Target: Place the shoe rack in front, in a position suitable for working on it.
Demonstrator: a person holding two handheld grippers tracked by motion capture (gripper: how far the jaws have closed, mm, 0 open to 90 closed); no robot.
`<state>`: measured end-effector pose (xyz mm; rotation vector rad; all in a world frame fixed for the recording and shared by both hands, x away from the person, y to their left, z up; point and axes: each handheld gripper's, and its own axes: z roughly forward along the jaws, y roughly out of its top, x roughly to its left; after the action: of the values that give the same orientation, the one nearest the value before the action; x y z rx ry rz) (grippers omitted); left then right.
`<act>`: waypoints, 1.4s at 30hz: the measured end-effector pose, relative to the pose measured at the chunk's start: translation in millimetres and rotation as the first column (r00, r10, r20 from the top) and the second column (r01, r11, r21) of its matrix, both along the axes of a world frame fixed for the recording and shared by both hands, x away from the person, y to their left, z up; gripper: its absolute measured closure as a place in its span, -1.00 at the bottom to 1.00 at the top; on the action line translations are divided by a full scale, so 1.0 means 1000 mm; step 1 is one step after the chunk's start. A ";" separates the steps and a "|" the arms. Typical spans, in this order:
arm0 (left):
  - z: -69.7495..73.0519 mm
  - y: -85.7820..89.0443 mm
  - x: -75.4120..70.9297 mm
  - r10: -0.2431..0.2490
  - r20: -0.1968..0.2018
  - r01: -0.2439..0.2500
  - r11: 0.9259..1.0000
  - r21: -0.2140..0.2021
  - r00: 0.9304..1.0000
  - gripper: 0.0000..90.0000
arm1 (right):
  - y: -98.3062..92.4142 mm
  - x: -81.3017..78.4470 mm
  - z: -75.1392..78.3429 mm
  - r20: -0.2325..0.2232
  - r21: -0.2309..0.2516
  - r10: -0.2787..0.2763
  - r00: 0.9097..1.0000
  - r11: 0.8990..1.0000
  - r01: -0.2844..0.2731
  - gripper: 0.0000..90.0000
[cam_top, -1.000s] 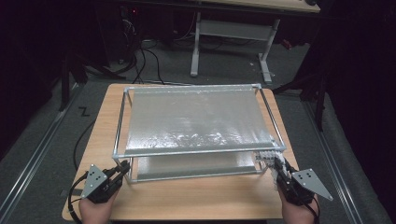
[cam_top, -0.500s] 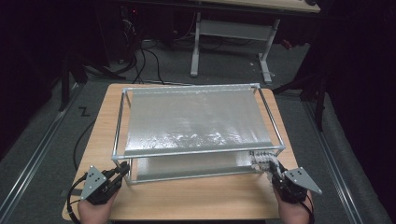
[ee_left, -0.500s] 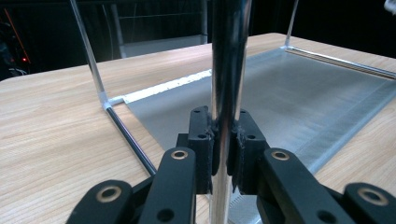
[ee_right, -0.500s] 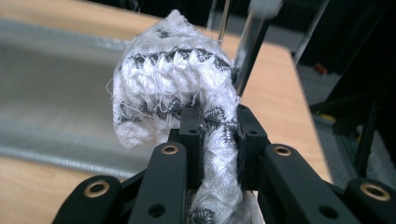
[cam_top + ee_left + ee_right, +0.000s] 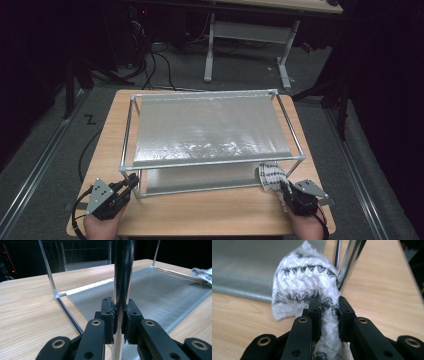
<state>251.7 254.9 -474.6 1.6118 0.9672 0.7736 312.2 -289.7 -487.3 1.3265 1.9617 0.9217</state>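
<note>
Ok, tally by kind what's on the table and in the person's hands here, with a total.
Metal rack: 1
Black-and-white knitted cloth: 1
Handheld grippers: 2, the left gripper clamped on the rack's near corner post, the right gripper clamped on the cloth
Total: 4

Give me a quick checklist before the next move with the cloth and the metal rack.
1. Left gripper shut on the rack's front post: ok.
2. Right gripper shut on the knitted cloth: ok, cloth is bunched between the pads.
3. Cloth clear of the rack's right front post: not ok, it lies against it.
4. Rack standing square on the table: ok in the high view.
5. Lower shelf free for the cloth: ok where visible.
6. Cloth's hold firm enough for wiping: cannot tell.
</note>
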 end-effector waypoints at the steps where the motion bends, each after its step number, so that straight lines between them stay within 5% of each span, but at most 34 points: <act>1: 0.000 0.000 0.000 0.000 0.000 0.000 1.000 0.001 1.000 0.78 | 0.000 0.001 -0.002 -0.012 0.008 0.000 1.000 1.000 0.000 0.72; 7: 0.000 0.000 0.001 0.000 0.000 0.000 1.000 0.002 1.000 0.78 | -0.001 -0.001 -0.002 -0.008 0.025 0.001 1.000 1.000 -0.001 0.72; 16: 0.001 0.002 0.005 0.019 -0.002 -0.019 1.000 0.005 1.000 0.78 | 0.002 -0.036 0.020 0.096 0.031 0.038 0.995 0.999 -0.041 0.72; 22: 0.001 0.006 0.013 0.039 -0.005 -0.039 0.999 -0.006 0.999 0.78 | -0.003 -0.047 0.018 0.085 0.014 0.034 0.996 0.999 -0.036 0.72; 28: 0.000 0.010 0.025 0.057 -0.005 -0.057 0.998 -0.023 0.998 0.78 | -0.020 -0.058 0.015 0.069 0.003 -0.026 0.997 1.000 0.026 0.72; 30: 0.000 0.011 0.027 0.062 -0.006 -0.062 0.998 -0.025 0.998 0.78 | -0.029 -0.059 0.013 0.065 -0.045 -0.058 0.996 0.997 0.061 0.72; 42: 0.001 0.020 0.017 0.101 -0.009 -0.101 0.995 -0.012 0.995 0.78 | -0.055 -0.042 0.012 0.082 -0.061 -0.154 0.985 0.985 0.159 0.71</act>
<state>268.4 275.2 -473.9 1.5663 1.0644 0.8288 269.8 -344.9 -475.8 1.3648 1.7861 0.8127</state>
